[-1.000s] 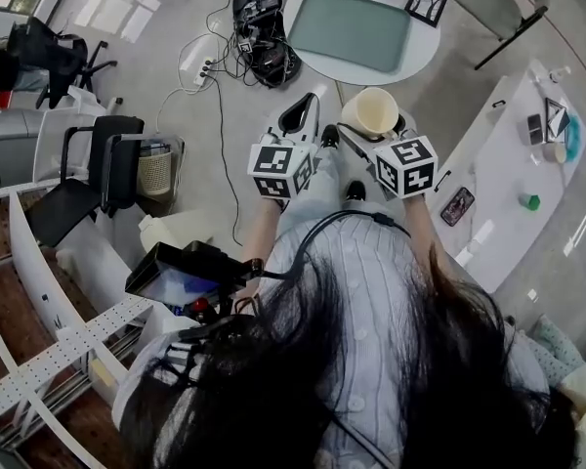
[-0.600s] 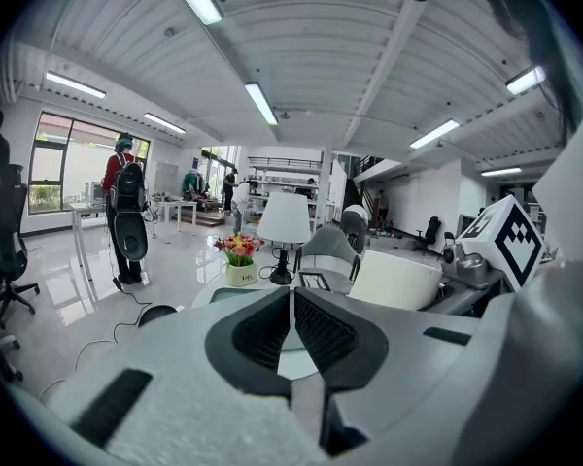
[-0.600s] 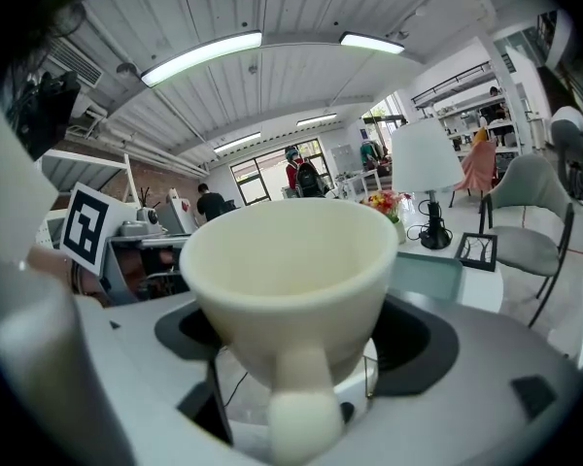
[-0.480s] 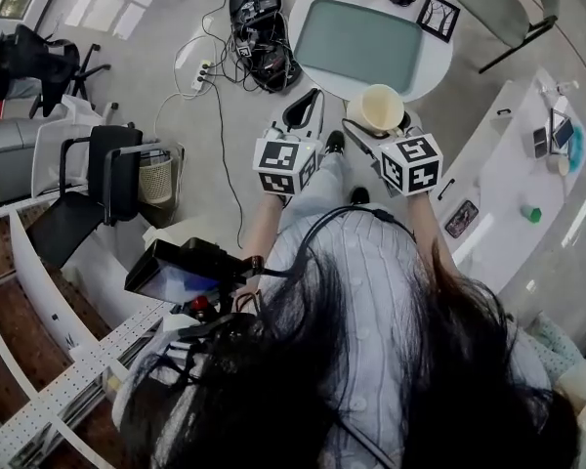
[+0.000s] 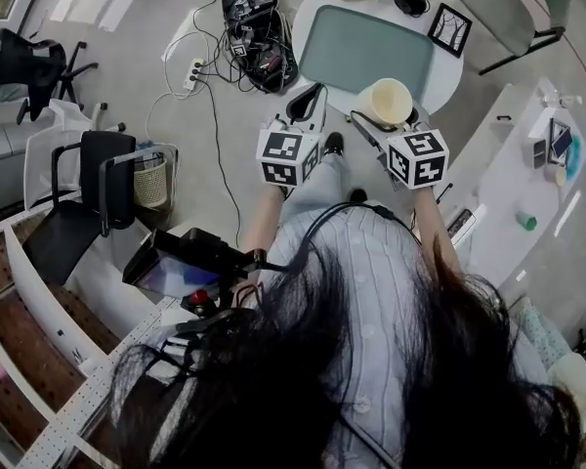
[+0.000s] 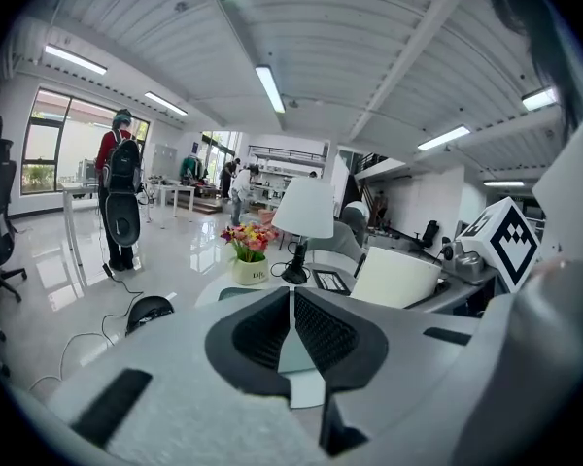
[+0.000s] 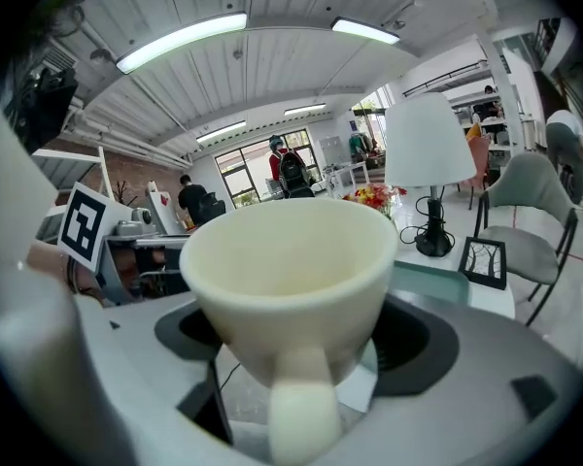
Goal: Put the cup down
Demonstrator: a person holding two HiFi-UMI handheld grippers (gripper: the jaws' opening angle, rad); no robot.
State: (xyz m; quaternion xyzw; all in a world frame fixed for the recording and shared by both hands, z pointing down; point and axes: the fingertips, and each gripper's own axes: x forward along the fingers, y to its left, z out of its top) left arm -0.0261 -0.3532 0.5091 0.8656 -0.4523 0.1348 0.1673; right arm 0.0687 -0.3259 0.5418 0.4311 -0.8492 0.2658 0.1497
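Pinching cup (image 5: 387, 100) in right hand-held gripper (image 5: 390, 118), left hand-held gripper (image 6: 291, 309) pressed together: keep level, lower gently onto bench (image 5: 447, 71), upper centre.

The cup (image 7: 290, 260) looks smooth and matt — cream, ceramic-like. The left gripper (image 6: 291, 297) has dark, ribbed, rubbery-looking pads (image 6: 325, 334). At nine o'clock in its view, the floor (image 6: 49, 272) is glossy.

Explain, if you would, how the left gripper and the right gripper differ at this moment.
The right gripper is shut on a cream cup; the left gripper holds nothing. The left gripper's jaws meet; the right gripper's stand apart around the cup. Both carry a marker cube.
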